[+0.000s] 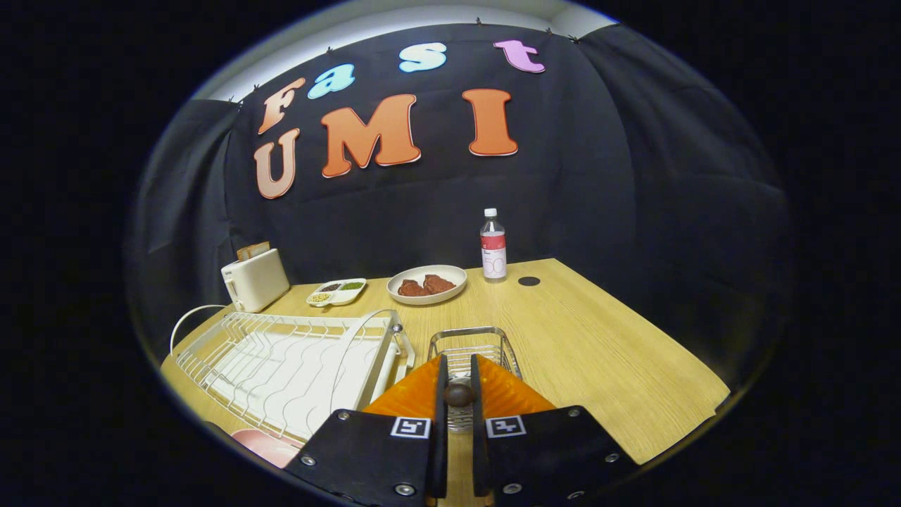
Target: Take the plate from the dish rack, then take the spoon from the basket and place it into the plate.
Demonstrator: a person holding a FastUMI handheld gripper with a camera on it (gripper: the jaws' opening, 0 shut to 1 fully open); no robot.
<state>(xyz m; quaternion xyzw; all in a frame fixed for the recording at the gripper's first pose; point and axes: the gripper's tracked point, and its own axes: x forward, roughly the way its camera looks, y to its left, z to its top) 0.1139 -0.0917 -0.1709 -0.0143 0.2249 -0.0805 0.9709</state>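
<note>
A wooden tabletop (598, 338) carries a white dish rack (281, 366) at near left, a wire basket (473, 345) beside it, a toaster (255, 280) far left, a divided dish (336, 291), a bowl (426, 284), a bottle (493, 246) and a pink plate (267, 445) nearest.

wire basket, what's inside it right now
The tongs hang over the wire basket, closed on a dark rounded spoon handle end. The basket's far part looks bare; the tongs cover its near part and the rest of the spoon.
</note>
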